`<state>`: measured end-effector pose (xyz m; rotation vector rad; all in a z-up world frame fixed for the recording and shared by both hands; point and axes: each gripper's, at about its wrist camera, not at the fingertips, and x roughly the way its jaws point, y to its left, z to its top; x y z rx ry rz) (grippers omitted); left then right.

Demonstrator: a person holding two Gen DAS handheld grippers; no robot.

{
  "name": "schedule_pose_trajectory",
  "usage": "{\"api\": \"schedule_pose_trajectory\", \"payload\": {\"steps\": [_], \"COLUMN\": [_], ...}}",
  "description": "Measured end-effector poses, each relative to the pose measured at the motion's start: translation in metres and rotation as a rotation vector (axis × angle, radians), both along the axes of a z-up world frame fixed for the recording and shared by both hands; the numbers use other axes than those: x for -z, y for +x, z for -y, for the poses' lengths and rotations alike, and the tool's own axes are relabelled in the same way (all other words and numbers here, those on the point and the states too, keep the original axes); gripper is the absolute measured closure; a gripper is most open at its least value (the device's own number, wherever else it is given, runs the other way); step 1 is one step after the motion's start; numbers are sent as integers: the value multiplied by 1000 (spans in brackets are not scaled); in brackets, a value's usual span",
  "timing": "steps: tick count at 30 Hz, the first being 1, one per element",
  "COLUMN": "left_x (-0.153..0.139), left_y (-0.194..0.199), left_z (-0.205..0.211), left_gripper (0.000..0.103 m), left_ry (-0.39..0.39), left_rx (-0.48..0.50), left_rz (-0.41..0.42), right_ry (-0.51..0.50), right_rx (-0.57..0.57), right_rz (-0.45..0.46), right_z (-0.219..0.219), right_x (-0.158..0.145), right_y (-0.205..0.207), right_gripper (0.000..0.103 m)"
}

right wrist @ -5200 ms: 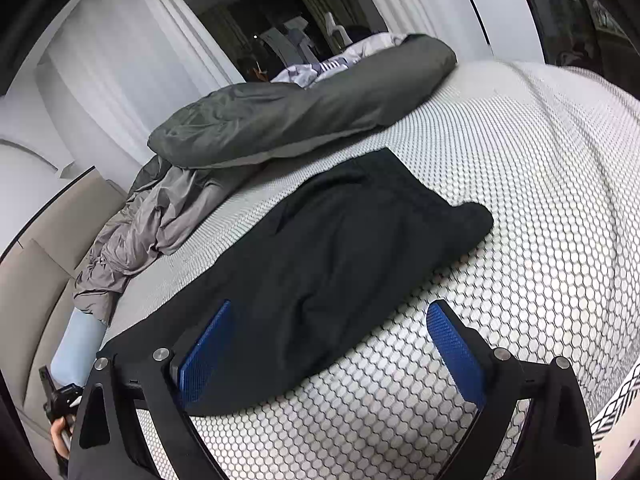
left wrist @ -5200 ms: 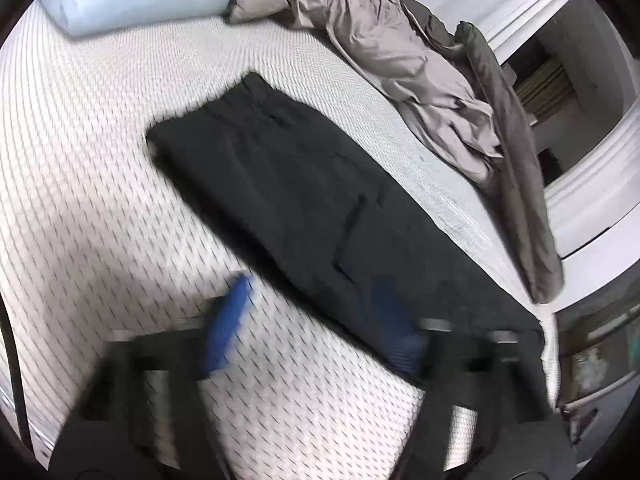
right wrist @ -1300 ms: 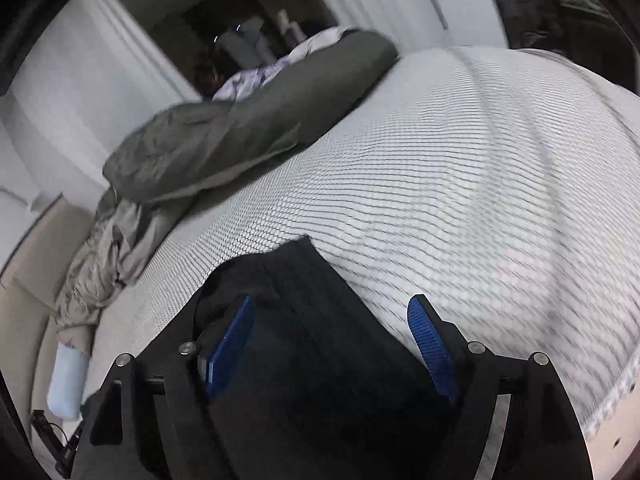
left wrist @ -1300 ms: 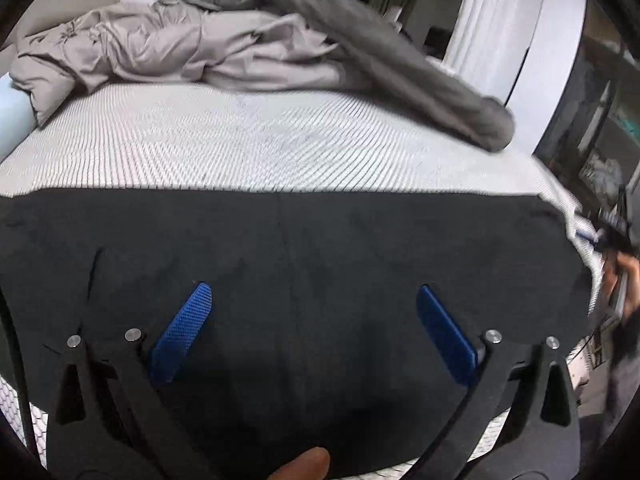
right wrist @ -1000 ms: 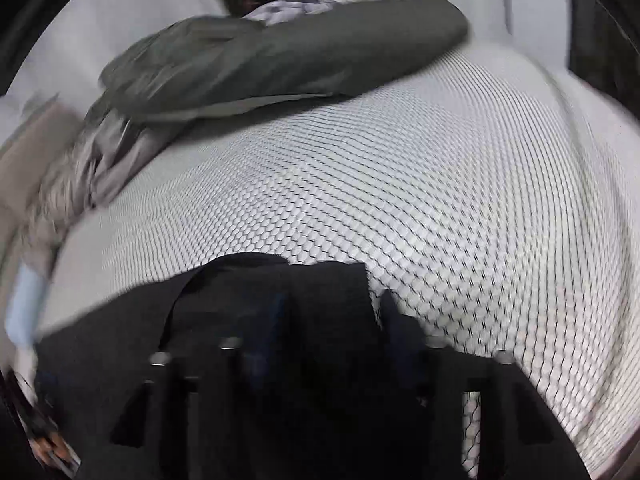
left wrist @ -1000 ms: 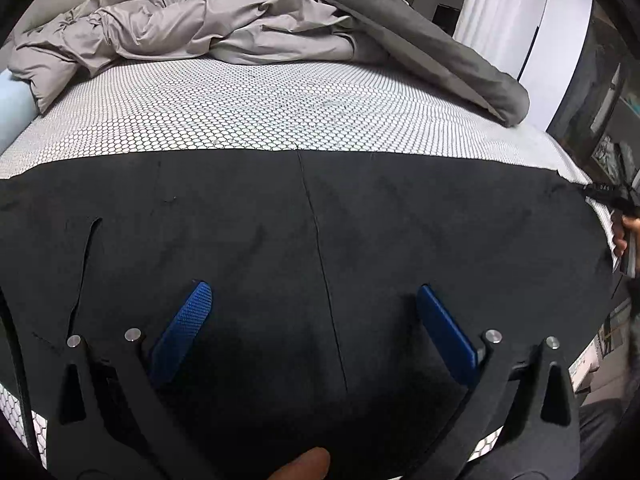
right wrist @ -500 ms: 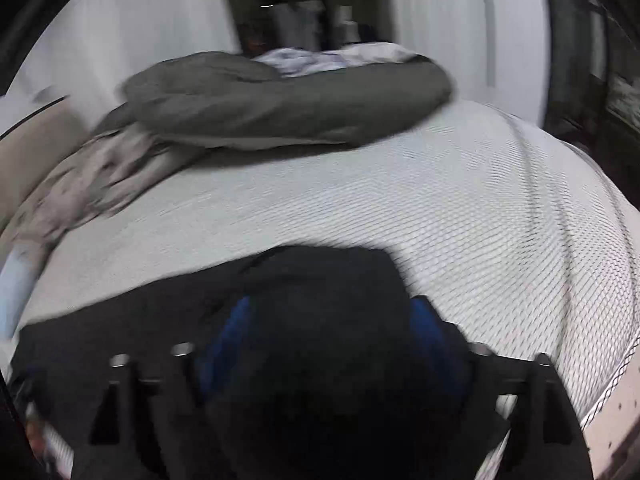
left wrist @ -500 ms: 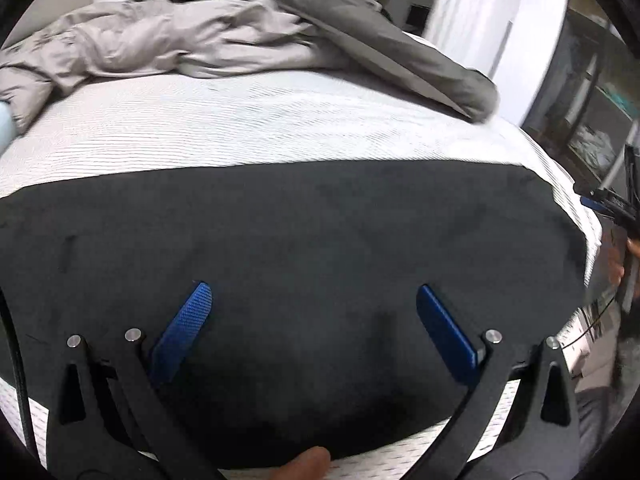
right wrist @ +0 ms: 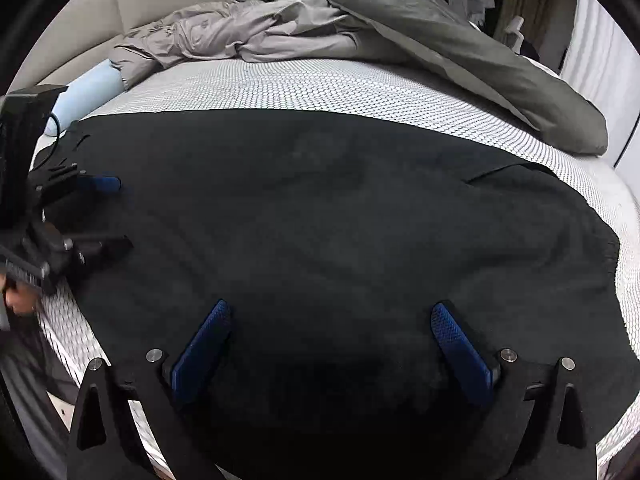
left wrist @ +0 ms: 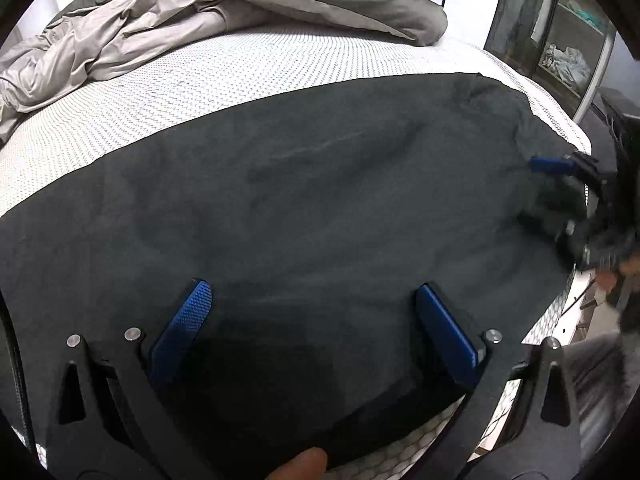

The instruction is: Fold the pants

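Black pants [left wrist: 280, 208] lie spread flat across the white honeycomb-patterned mattress [left wrist: 240, 76]. My left gripper [left wrist: 312, 292] hovers open over the near part of the pants, with only flat cloth below its blue pads. The right gripper [left wrist: 538, 192] shows at the pants' right end in this view, also open. In the right wrist view the right gripper [right wrist: 331, 310] stands wide open above the pants [right wrist: 320, 208], gripping nothing. The left gripper [right wrist: 116, 214] is at the left end there. An overlapping cloth edge [right wrist: 500, 168] shows near the right end.
A dark grey duvet [right wrist: 460, 48] and a crumpled beige sheet [right wrist: 224, 36] are piled along the far side of the bed. A light blue pillow [right wrist: 86, 92] lies by the beige headboard [right wrist: 168, 0]. A shelf unit [left wrist: 560, 40] stands past the bed's right end. A fingertip [left wrist: 300, 468] shows at the bottom.
The right gripper was shut on an end of the pants a second ago; its jaws have opened and let the cloth go. Both hands have shifted sideways over the pants.
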<state>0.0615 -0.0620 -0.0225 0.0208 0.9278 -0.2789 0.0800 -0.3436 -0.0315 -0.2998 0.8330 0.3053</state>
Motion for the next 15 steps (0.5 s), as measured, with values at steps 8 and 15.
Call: {"api": "schedule_pose_trajectory", "payload": {"steps": [8, 15], "left_x": [6, -18], "left_y": [-11, -9], "left_z": [-19, -3], "left_gripper": [1, 1], "left_ry": [-5, 5], "left_rx": [5, 1], "left_rz": [13, 68], "right_ry": [23, 145], "right_rx": [374, 259], "right_rz": [30, 147], "right_z": [137, 82], "right_x": [-1, -39], "right_y": [-9, -21], "right_gripper": [3, 3]}}
